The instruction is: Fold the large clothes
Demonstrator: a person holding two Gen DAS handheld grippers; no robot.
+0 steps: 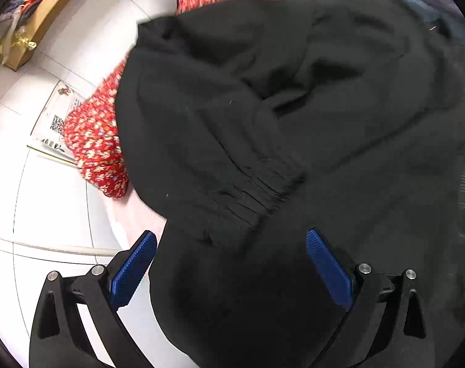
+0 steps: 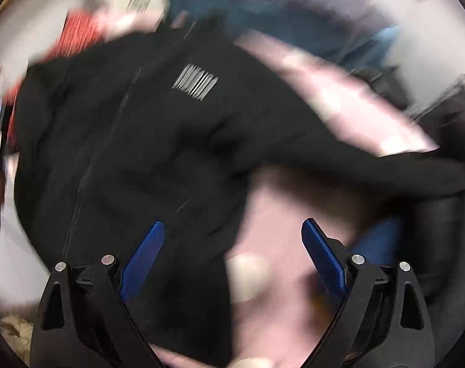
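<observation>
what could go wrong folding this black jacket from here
Both claws are open, so nothing holds the black jacket yet. The left claw hovers over bunched folds near the ribbed cuff, so closing there may pinch several layers and fold them crooked. The right sleeve stretches away from the right claw, whose view is blurred, and a grab may miss. The jacket overlaps the red floral cloth, which may drag along.

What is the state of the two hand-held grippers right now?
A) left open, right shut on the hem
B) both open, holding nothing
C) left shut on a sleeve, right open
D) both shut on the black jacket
B: the left hand-held gripper and the right hand-held gripper each show their blue pads spread wide apart over the black jacket, with no fabric pinched between them.
</observation>
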